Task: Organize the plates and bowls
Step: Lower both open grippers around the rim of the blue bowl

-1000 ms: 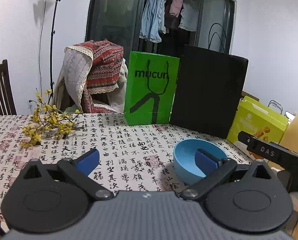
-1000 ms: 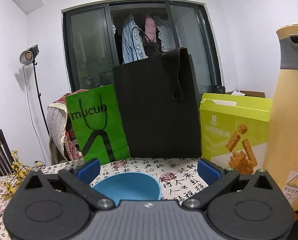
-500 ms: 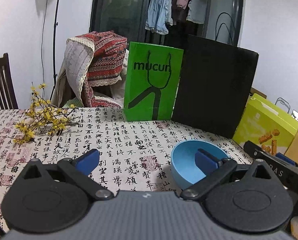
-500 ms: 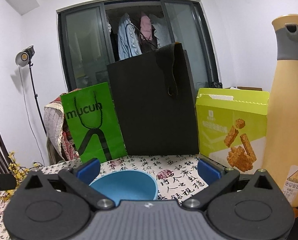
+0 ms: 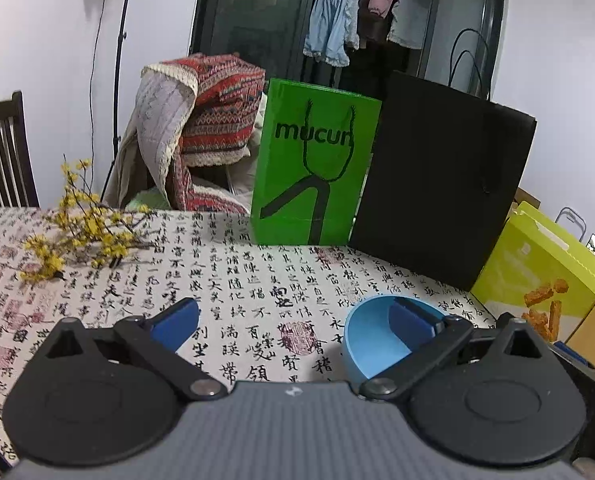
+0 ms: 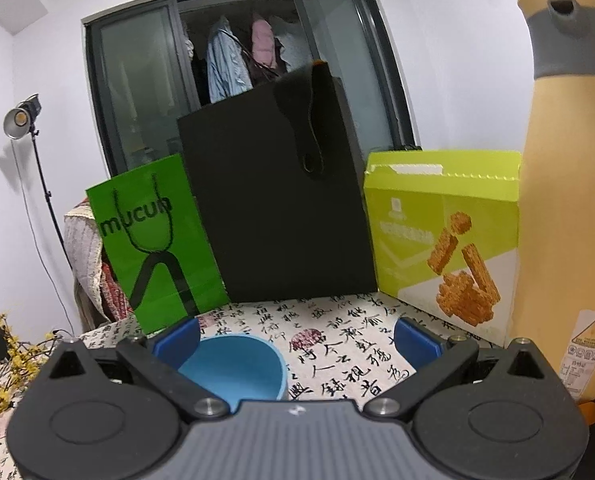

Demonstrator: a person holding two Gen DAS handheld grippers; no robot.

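Over the calligraphy tablecloth [image 5: 257, 280], left claw [image 5: 293, 320] spread wide, right claw [image 6: 297, 340] likewise, blue bowl [image 6: 237, 364] ungripped.

A light-blue bowl [image 5: 381, 344] sits upright, apparently empty, on the calligraphy-print tablecloth [image 5: 257, 280].

Ahead of you, plain white walls [image 6: 49, 60] frame a dark-framed glass sliding door [image 6: 145, 96], a studio lamp on a black stand [image 6: 21, 120] at its left, and a dark wooden slatted chair [image 5: 1, 152].
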